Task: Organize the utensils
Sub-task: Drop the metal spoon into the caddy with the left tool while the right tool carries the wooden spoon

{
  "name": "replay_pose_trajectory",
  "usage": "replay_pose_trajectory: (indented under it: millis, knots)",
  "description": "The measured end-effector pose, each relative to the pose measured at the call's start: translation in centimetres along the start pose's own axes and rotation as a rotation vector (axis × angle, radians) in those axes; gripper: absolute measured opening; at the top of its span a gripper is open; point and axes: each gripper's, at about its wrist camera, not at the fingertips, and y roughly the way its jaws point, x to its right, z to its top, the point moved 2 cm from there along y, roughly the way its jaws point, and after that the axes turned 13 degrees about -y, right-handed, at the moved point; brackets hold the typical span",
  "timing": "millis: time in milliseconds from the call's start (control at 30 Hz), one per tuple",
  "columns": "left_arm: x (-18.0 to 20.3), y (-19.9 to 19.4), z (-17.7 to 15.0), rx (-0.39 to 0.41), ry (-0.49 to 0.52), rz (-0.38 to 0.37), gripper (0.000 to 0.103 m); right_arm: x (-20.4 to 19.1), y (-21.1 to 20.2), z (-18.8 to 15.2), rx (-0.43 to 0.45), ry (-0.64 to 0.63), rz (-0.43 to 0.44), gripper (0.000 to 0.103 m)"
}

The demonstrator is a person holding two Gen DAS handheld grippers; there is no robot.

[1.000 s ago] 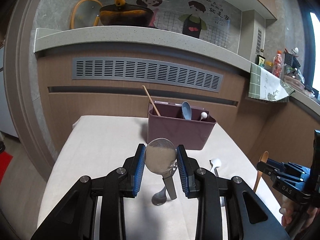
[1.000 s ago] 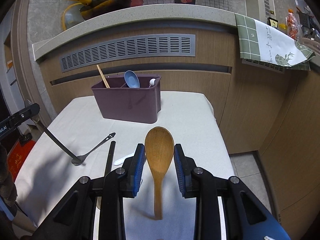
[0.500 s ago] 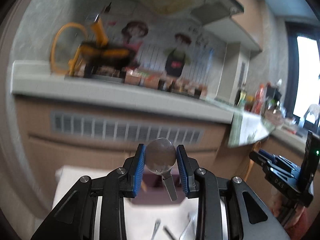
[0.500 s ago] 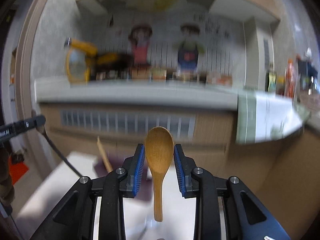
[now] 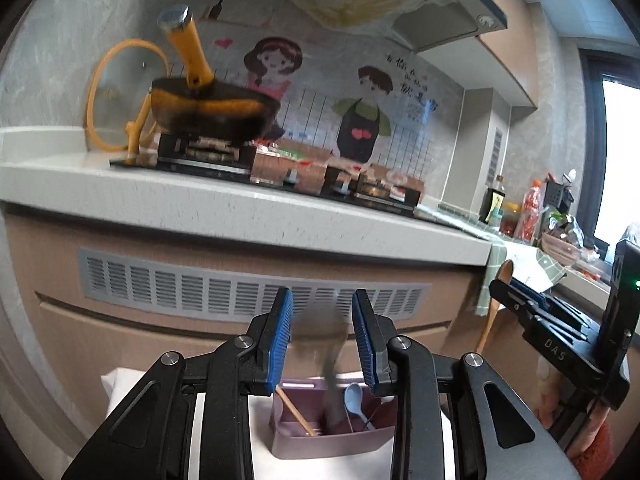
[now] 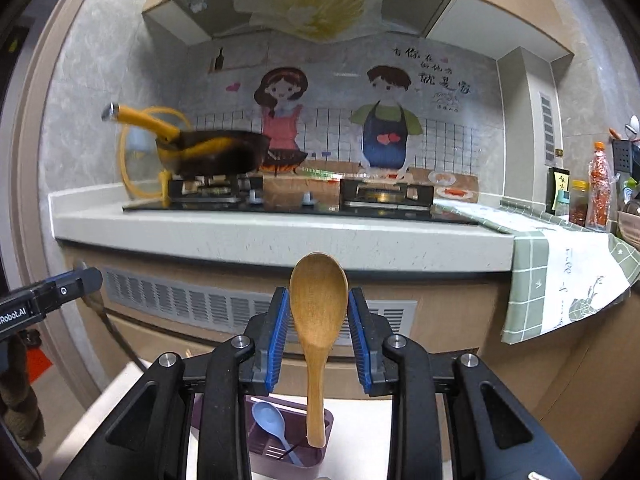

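My left gripper is shut on a metal spoon, which shows only as a grey blur between the blue pads, its handle hanging down. In the right wrist view that gripper is at the left edge with the dark handle below it. My right gripper is shut on the bowl of a wooden spoon; its handle hangs over the purple utensil holder. The holder stands below both grippers and contains a blue spoon and a wooden chopstick.
The holder stands on a white-covered table. Behind it runs a cabinet with a grey vent under a stone counter. On the stove sits a pan with a yellow handle. A green checked cloth hangs off the counter at right.
Both grippers have risen with their spoons and tipped up toward level. The holder and table have sunk to the bottom of both views. The metal spoon now shows blurred.
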Motion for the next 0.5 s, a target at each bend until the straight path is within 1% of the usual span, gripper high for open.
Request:
replay_pose_trajectory:
  millis: [100,200,300,433,467,500]
  knots:
    - [-0.5,1.8,-0.3,-0.017,-0.011,0.001,0.031,-0.3,2.1,-0.8,-0.024,0.024,0.048,0.026]
    - [-0.8,3.6,-0.8,-0.037,-0.009,0.0,0.031,-0.6,3.8,-1.5,-0.033,0.027,0.055,0.026]
    - [-1.5,5.0,-1.4,-0.069,-0.025,0.003,0.031,-1.0,5.9,-2.8,-0.071,0.031,0.068,0.026]
    - [-3.6,5.2,-3.1,-0.109,-0.009,0.047,0.031,-1.4,7.5,-4.7,-0.123,0.051,0.092,0.026]
    - [-4.4,5.1,-3.7,-0.129,-0.005,0.061,0.031,-1.4,7.5,-5.2,-0.129,0.055,0.092,0.026]
    - [-5.7,5.2,-4.7,-0.169,-0.01,0.083,0.031,-1.4,7.4,-5.6,-0.134,0.057,0.096,0.026]
